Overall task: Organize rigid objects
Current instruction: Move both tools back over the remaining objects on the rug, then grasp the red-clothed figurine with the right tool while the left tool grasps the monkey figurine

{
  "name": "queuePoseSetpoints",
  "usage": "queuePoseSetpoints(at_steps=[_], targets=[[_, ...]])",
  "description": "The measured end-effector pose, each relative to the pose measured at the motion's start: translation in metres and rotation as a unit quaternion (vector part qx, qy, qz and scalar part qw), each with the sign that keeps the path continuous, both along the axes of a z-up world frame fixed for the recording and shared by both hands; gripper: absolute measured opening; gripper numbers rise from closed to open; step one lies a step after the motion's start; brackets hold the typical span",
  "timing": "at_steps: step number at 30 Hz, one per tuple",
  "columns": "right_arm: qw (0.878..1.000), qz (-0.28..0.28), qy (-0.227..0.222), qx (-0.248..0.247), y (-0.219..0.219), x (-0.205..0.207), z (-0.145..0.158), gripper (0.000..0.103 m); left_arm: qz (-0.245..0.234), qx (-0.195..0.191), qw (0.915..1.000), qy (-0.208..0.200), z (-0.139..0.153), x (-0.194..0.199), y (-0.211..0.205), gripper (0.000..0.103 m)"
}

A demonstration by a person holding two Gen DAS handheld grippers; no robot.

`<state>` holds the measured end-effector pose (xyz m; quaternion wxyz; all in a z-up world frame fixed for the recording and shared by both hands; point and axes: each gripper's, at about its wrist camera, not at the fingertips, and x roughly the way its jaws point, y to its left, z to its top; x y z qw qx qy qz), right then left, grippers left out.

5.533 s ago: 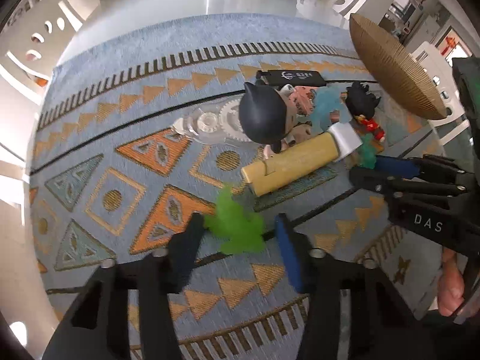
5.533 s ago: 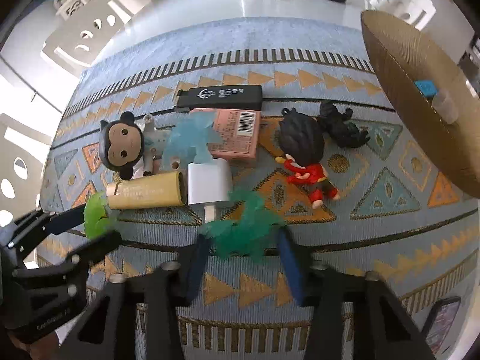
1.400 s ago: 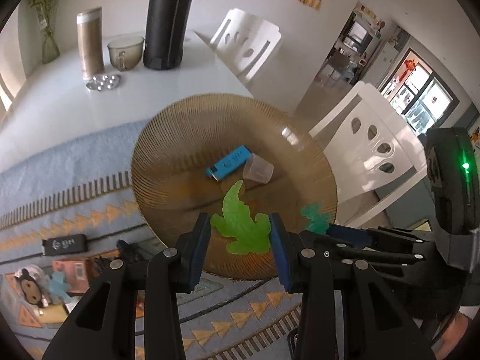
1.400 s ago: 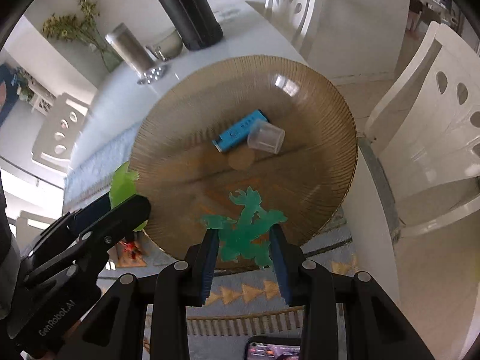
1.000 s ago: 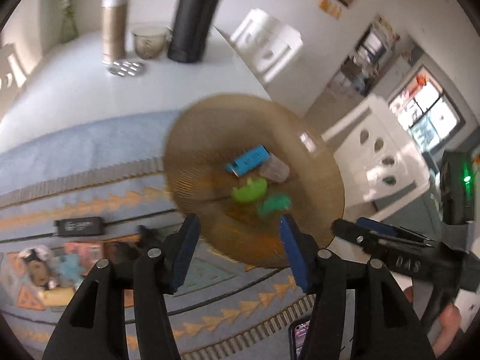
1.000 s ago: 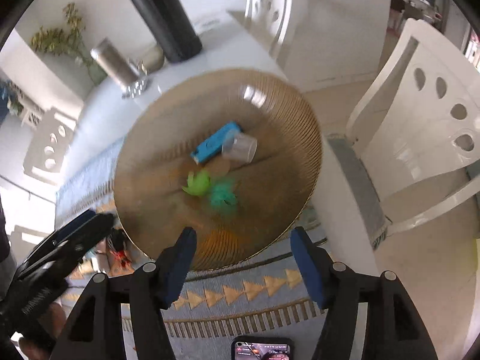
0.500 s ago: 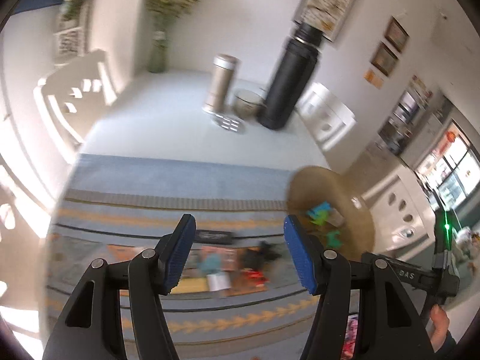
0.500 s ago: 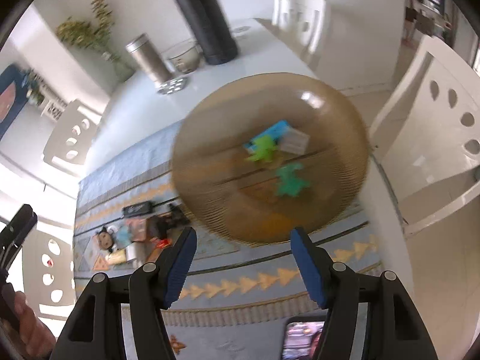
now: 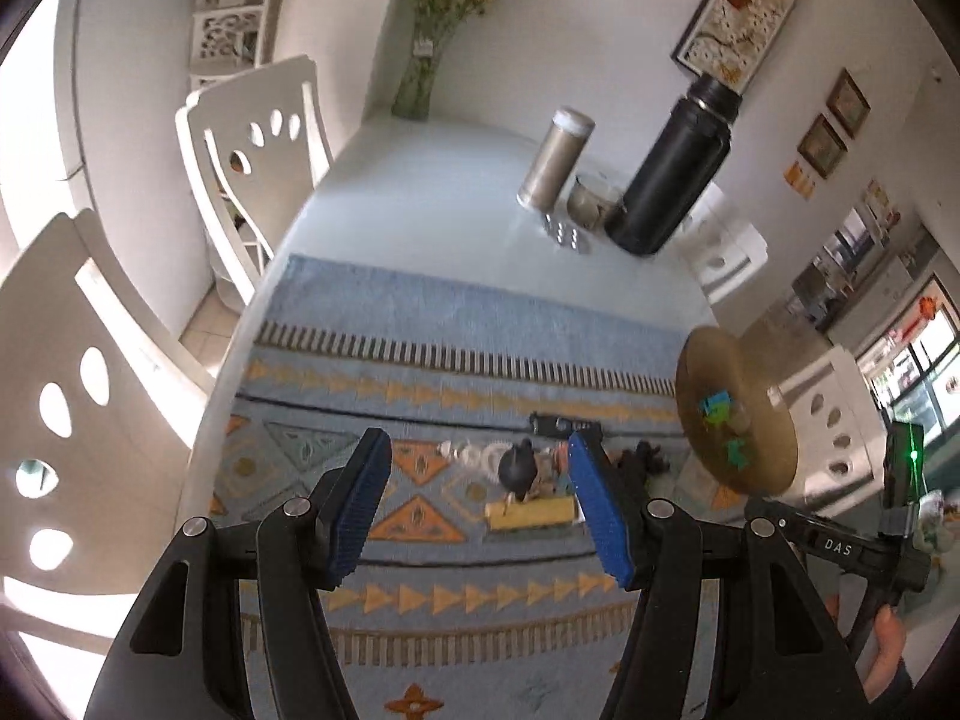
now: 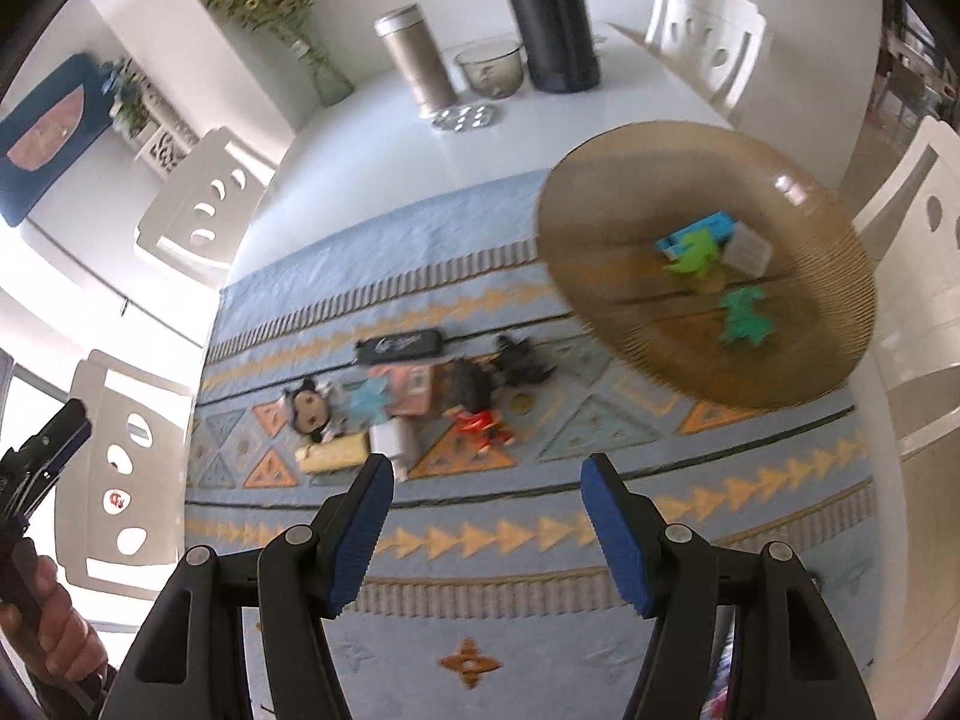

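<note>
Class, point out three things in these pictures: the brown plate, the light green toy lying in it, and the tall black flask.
brown plate (image 10: 606, 228), right wrist view, bare ribbed inner surface.
light green toy (image 10: 696, 255), right wrist view, middle of its body.
black flask (image 9: 669, 180), left wrist view, middle of its body.

The near strip of the patterned mat lies bare, giving a claw room to pass along it. Across the mat's middle a crowded row blocks the way: a yellow tube, two figurines, a pink box and a black stick. To the right the brown dish overhangs the mat. At the surface's far end stand a black flask and a steel tumbler.
</note>
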<state>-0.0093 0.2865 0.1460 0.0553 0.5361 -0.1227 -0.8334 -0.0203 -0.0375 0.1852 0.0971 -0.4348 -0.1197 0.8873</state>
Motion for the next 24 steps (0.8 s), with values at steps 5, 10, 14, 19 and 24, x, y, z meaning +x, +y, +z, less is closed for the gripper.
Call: queuePoseSetpoints(at_steps=[5,10,14,19,24], targets=[[1.000,0.007,-0.011,-0.004,-0.028,0.005,-0.012,0.064,-0.040,-0.002,0.9991,-0.011,-0.010,-0.003,0.002,0.063],[1.000,0.011,-0.019,-0.002,-0.046,0.004,-0.020,0.064,-0.097,-0.003,0.9948,-0.032,-0.028,-0.017,0.018,0.066],[0.999,0.013,-0.031,0.001,-0.049,-0.006,-0.028,0.064,-0.134,-0.010,0.9890,-0.063,-0.056,-0.033,0.035,0.066],[0.999,0.012,-0.050,0.009,-0.047,-0.024,-0.045,0.064,-0.162,-0.004,0.9810,-0.107,-0.098,-0.050,0.053,0.066],[0.998,0.007,-0.060,0.007,-0.039,-0.045,-0.063,0.064,-0.193,-0.021,0.9733,-0.123,-0.122,-0.057,0.074,0.065]])
